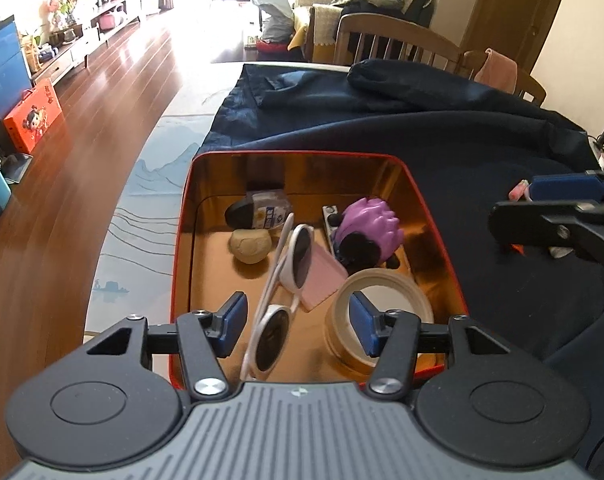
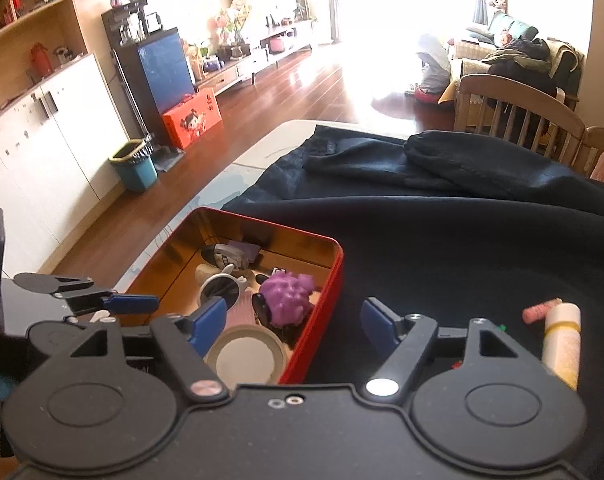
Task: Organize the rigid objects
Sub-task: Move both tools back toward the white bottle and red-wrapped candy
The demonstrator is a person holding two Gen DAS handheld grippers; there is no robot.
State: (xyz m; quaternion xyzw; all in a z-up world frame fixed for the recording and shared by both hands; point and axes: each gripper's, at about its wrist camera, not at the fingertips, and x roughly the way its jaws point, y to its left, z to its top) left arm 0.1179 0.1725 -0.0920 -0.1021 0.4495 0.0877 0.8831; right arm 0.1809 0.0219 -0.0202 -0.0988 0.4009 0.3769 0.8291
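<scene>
A red tin (image 1: 302,155) with a gold inside sits on dark blue cloth. It holds white-framed sunglasses (image 1: 285,280), a roll of tape (image 1: 382,312), a purple toy (image 1: 372,224), a pink card (image 1: 324,276), a beige lump (image 1: 250,245) and a small black-capped bottle (image 1: 261,212). My left gripper (image 1: 297,322) hangs open over the tin's near end; the sunglasses lie between its blue pads without being pressed. My right gripper (image 2: 293,322) is open over the tin's right rim (image 2: 334,280) and holds nothing. A pink tube (image 2: 542,307) and a cream tube (image 2: 562,340) lie on the cloth to its right.
The dark blue cloth (image 1: 422,140) covers most of the table, bunched in a fold at the back. The table's left edge (image 1: 113,240) drops to a wooden floor. Wooden chairs (image 2: 518,112) stand behind the table. The right gripper (image 1: 518,204) shows at the left wrist view's right side.
</scene>
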